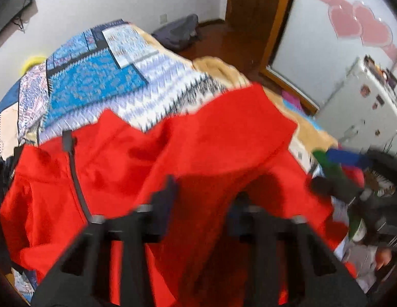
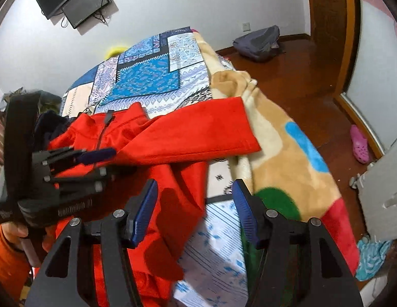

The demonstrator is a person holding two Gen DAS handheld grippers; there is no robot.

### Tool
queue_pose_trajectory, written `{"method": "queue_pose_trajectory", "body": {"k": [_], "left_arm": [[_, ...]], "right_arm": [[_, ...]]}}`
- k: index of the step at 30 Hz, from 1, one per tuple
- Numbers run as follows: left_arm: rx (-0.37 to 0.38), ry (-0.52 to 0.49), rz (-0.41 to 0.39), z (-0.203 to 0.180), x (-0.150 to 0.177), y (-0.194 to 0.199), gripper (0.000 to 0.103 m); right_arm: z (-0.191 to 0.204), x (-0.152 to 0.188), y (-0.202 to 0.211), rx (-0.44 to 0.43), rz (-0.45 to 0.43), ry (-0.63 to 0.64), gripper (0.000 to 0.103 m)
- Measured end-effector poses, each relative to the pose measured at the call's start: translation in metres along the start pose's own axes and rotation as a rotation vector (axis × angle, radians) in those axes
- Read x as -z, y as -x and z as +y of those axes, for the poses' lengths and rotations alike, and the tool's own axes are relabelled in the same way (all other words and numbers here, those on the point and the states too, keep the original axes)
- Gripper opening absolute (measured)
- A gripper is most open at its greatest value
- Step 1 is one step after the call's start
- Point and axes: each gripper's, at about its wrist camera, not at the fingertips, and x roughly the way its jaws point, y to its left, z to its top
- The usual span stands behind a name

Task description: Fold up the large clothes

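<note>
A red zip-front jacket point(image 2: 157, 138) lies on the bed, one sleeve point(image 2: 198, 130) stretched out to the right over the patterned quilt. In the left wrist view the jacket point(image 1: 152, 158) fills the foreground, blurred by motion. My left gripper point(image 1: 206, 197) hovers over the jacket body with its jaws apart and nothing between them; it also shows in the right wrist view point(image 2: 96, 154) at the left, above the zip. My right gripper point(image 2: 195, 209) is open and empty, just above the jacket's lower right edge. It appears blurred in the left wrist view point(image 1: 336, 161).
A blue patchwork quilt point(image 2: 152, 76) covers the bed. A beige fleece blanket point(image 2: 288, 153) with coloured patches hangs off the bed's right side. A grey backpack point(image 2: 259, 42) and a pink clog point(image 2: 361, 144) lie on the wooden floor. A white cabinet point(image 1: 362, 105) stands at the right.
</note>
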Motion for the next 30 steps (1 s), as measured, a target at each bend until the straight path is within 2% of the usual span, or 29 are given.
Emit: {"method": "queue_pose_trajectory", "body": {"k": [1,5,8,10,12,15,17,19,21,23,26,28,30], "left_arm": [[-0.01,0.004,-0.014,0.002,-0.004,0.003,0.004],[-0.076,0.058,-0.149,0.023,-0.011,0.041,0.002],[-0.114,0.14,-0.226,0.054,-0.002,0.078,0.002],[-0.158,0.189,-0.266,0.075,0.014,0.101,0.002],[-0.208,0.234,-0.273,0.096,0.038,0.116,0.002],[-0.199,0.305,-0.204,0.121,0.084,0.115,0.004],[-0.211,0.331,-0.125,0.131,0.117,0.101,0.012],[-0.222,0.364,-0.053,0.14,0.148,0.085,0.014],[-0.208,0.421,0.007,0.151,0.176,0.071,0.024],[-0.152,0.482,0.045,0.163,0.195,0.061,0.035],[-0.12,0.5,0.051,0.168,0.201,0.06,0.038],[-0.168,0.459,0.044,0.161,0.191,0.063,0.043],[-0.2,0.41,0.03,0.156,0.179,0.064,0.044]], "right_arm": [[0.002,0.001,-0.006,0.001,0.014,0.008,0.056],[0.01,0.01,-0.03,0.053,0.069,0.066,0.056],[0.018,0.018,-0.031,0.111,0.042,0.143,0.056],[0.017,0.018,-0.028,0.115,0.045,0.151,0.056],[0.015,0.018,-0.028,0.104,0.05,0.147,0.056],[0.013,0.017,-0.028,0.089,0.05,0.145,0.056],[0.015,0.018,-0.028,0.096,0.045,0.151,0.056],[0.017,0.019,-0.028,0.107,0.041,0.156,0.056],[0.018,0.019,-0.028,0.111,0.038,0.154,0.056],[0.018,0.019,-0.028,0.111,0.039,0.147,0.056],[0.018,0.018,-0.027,0.115,0.043,0.139,0.056],[0.019,0.018,-0.027,0.124,0.048,0.138,0.056],[0.02,0.017,-0.024,0.133,0.049,0.139,0.056]]}}
